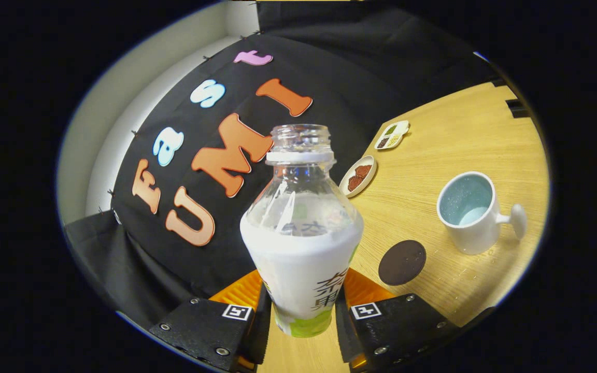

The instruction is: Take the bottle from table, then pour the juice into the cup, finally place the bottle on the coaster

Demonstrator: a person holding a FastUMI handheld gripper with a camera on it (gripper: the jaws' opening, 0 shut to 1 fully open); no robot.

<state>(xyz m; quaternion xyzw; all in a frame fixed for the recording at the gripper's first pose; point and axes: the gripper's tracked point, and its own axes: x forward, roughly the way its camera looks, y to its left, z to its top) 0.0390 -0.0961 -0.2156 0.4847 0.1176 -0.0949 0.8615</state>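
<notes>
A clear plastic bottle (301,228) with no cap and a white label stands between my fingers, and my gripper (301,311) is shut on its lower body. The whole view is tilted, so the bottle and I lean relative to the wooden table (464,129). A white cup (472,212) with a handle and a pale blue inside stands on the table to the right, beyond the fingers. A dark round coaster (402,262) lies flat between the bottle and the cup, just ahead of my right finger.
A small oval dish (358,176) with brown food sits behind the bottle near the black cloth wall. Farther back lies a white divided dish (392,135) with small portions. The table's far edge has dark brackets (513,106).
</notes>
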